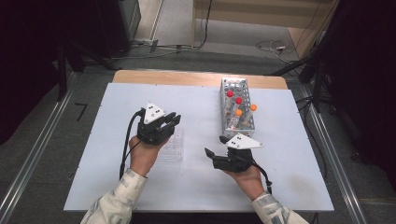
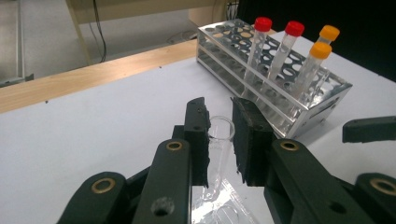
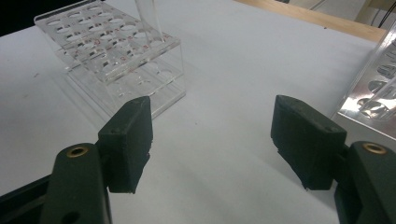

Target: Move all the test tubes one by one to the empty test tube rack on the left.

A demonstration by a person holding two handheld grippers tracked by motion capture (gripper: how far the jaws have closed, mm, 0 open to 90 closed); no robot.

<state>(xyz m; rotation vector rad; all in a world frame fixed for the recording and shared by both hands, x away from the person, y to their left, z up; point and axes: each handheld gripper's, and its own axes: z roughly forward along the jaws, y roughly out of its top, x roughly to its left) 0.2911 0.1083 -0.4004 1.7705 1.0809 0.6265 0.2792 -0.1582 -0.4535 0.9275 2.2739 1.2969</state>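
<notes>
A clear uncapped test tube (image 2: 219,161) stands upright between the jaws of my left gripper (image 2: 220,140), which is shut on it. Its lower end reaches into a clear acrylic rack (image 1: 171,148) under that gripper (image 1: 171,122). In the right gripper view the same clear rack (image 3: 116,53) sits at the upper left with the tube (image 3: 148,18) rising out of it. My right gripper (image 1: 215,145) hovers to the right of the clear rack, open and pointing left, with nothing between its fingers (image 3: 212,140).
A second rack (image 1: 237,108) stands at the back right and holds two red-capped tubes (image 2: 261,42) and two orange-capped tubes (image 2: 317,60). The white table sheet (image 1: 196,186) ends at a wooden strip (image 1: 187,77) at the far edge.
</notes>
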